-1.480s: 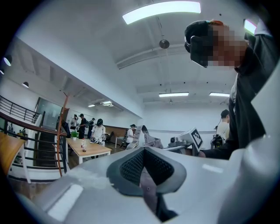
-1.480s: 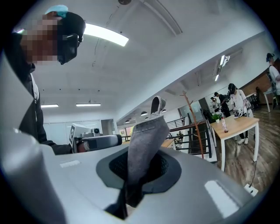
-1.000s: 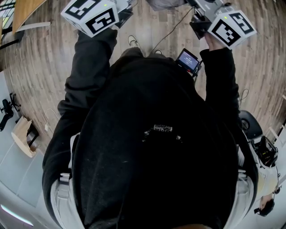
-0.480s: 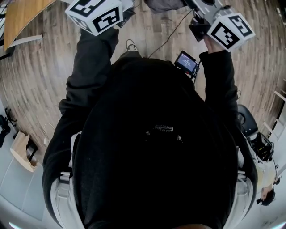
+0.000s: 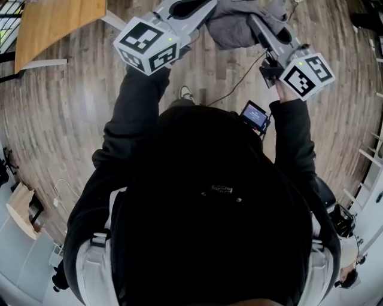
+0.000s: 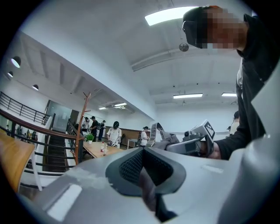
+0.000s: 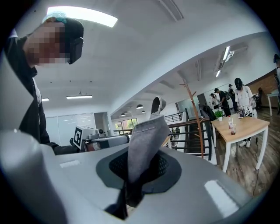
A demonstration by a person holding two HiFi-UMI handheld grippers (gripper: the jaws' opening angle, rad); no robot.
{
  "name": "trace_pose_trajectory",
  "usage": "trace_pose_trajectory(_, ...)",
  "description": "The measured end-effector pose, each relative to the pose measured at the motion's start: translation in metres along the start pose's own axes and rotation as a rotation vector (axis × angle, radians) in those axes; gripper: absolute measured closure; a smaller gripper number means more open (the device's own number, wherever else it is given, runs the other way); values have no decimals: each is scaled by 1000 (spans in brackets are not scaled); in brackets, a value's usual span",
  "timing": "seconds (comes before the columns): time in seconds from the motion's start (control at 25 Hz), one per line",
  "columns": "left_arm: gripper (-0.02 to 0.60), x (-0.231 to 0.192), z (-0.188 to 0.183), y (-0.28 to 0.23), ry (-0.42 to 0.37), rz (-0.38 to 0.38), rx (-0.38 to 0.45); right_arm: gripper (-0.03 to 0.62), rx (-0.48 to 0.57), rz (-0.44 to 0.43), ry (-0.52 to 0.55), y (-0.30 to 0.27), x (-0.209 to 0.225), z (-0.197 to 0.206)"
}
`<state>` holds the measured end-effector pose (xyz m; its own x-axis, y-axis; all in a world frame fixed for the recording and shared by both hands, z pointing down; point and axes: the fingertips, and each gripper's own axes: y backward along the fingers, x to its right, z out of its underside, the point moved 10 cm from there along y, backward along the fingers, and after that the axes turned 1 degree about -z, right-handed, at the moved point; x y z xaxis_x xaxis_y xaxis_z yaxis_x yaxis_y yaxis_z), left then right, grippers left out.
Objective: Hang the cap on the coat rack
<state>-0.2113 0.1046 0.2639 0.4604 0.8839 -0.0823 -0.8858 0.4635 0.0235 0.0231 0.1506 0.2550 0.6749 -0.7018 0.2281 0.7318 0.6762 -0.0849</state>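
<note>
1. Nearest, the person's dark top fills the lower head view; both arms reach forward, each ending in a marker cube.
2. Left gripper: jaws drawn together on a dark fold of fabric; judged to be an edge of the cap, since the head view shows this gripper's tip meeting it.
3. Right gripper: jaws narrow, clamped on a grey strip of the cap that stands up from between them.
4. Cap: grey and slack; it spans the two grippers in the air above the wooden floor; it touches nothing else.
5. Farther off, the rack: a wooden pole with angled pegs near its top; it stands near a table, well apart from the cap; no cap hangs on it.
6. Progress, as judged: the pick-up is done and the cap is secured in both grippers; left to do are the carry to the rack, the hooking over a peg, and the release.
</note>
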Motion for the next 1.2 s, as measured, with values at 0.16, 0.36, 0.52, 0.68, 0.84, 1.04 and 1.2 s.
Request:
trace_pose_trajectory(0.16, 578, 62, 0, 4, -50, 1, 8, 546, 39, -6, 45, 63, -19, 4)
trace_pose_trajectory(0.36, 578, 208, 28, 12, -32, 38, 8, 546, 60, 33, 34, 209, -72, 43)
trace_pose_trajectory(0.52, 578, 228, 57, 50, -12, 74, 26, 546, 70, 59, 16, 221, -108, 79)
trace_pose_trajectory(0.68, 578, 245, 84, 100, 37, 110, 12, 546, 48, 98, -18, 226, -160, 113)
trace_pose_trajectory(0.84, 578, 256, 71, 126, 27, 78, -1, 546, 49, 59, -16, 221, -188, 106)
trace_pose_trajectory(1.04, 578, 205, 52, 12, 48, 81, -27, 546, 43, 15, -38, 201, -66, 65)
trace_pose_trajectory(1.2, 578, 183, 59, -24, 65, 79, -53, 546, 48, 6, -42, 195, -20, 54)
